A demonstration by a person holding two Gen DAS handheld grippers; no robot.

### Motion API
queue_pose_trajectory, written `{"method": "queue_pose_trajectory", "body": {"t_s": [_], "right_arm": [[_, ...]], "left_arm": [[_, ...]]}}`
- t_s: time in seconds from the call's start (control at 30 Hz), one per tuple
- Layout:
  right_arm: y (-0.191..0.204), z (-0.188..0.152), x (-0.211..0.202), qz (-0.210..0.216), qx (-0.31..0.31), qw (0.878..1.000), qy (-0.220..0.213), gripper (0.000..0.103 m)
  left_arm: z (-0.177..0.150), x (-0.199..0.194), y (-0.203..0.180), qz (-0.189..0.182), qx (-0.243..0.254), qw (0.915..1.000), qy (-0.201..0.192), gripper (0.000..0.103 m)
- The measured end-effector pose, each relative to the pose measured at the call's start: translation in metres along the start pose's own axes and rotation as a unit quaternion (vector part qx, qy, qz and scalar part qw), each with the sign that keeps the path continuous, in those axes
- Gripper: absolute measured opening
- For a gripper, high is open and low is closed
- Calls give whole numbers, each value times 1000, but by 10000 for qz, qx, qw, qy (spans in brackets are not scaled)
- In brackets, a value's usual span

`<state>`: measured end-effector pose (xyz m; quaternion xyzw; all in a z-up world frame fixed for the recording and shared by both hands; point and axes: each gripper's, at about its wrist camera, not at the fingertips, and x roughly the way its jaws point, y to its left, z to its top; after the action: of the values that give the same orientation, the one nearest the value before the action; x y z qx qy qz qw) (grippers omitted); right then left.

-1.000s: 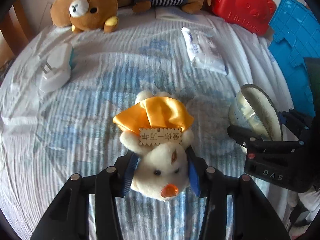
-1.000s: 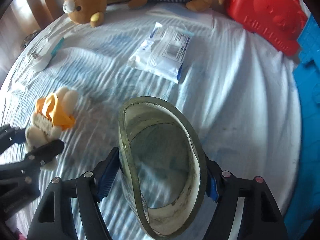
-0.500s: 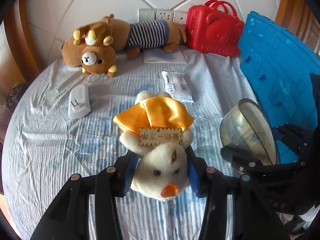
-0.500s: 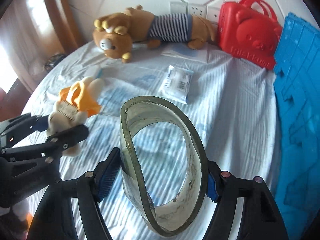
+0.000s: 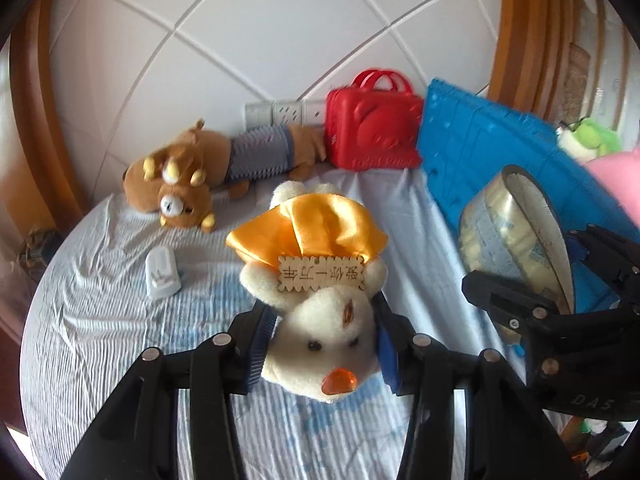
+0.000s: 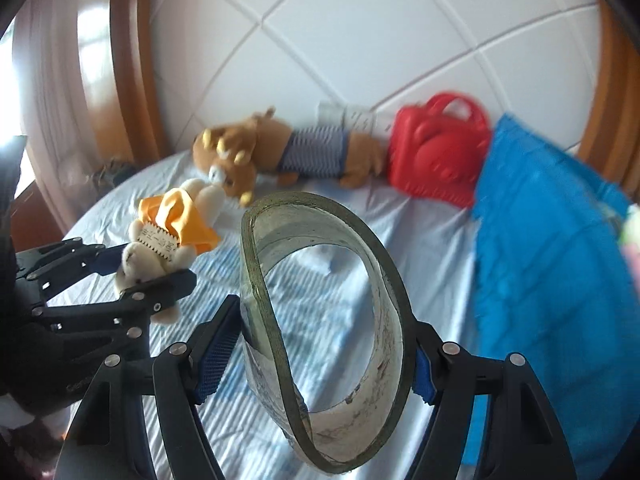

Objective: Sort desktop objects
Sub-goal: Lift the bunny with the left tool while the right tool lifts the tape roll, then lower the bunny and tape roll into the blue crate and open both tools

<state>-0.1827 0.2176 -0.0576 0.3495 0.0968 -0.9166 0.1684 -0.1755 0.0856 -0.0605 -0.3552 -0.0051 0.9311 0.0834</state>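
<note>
So both grippers are full rn. The left gripper (image 5: 320,344) is squeezed on the small white plush (image 5: 324,344), gripping its head from both sides, w/ the orange cape and wooden tag hanging out front. It's up in the air over the bed, not lying on it. That toy looks soft and light, squishy, so it won't break, but it could wiggle or flop; the head seems the best fat bit to hold.

The right gripper (image 6: 320,360) is clamped on the tape roll (image 6: 324,332), pads on its two flat sides, also held up. The ring looks stiff and light, a bit slick, so it might twist if held loose.

The bed sheet (image 5: 120,320) is striped, crinkly, soft. On it lie a white plug (image 5: 162,276), a brown bear (image 5: 208,176) by the wall, a red case (image 5: 370,124) and a blue crate (image 5: 500,152) on the right. Wall is white tile w/ sockets. Can't tell where each thing is meant to go.
</note>
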Motion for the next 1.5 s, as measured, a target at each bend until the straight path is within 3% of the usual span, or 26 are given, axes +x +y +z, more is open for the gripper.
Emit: {"method": "queue_pose_trajectory", "body": {"t_s": [0.3,0.63,0.77,0.9,1.1,1.27,1.37,1.5], "right_arm": [[-76,2,-112,-928,352,9913,-863,73],[-199,1,-214,-2031,878,9615,-1629,73],[-252,3,-223,-2412,1040,9520,-1572,73],[-305,-5,-201,-2593,1262,9506,-1146,73],[-347,-28,-153,-2396,1400,9596,-476,73],[-363,-41,-134,-2234,1431,9641,-129,74],[-366,-44,-132,-2293,1446,9625,-81,76],[-363,-46,-131,-2428,1515,9582,-72,84]], "left_arm": [[56,-42,-82,-705,523,9935,-731,45],[138,-36,-224,-1317,1316,9748,-1226,45],[166,-13,-272,-1388,1513,9713,-1198,45],[180,15,-306,-1454,1608,9708,-1030,45],[180,81,-340,-1490,1983,9684,-261,45],[184,104,-349,-1703,2019,9643,188,45],[184,104,-348,-1624,2043,9652,190,52],[184,103,-341,-1444,1914,9708,63,74]]}}
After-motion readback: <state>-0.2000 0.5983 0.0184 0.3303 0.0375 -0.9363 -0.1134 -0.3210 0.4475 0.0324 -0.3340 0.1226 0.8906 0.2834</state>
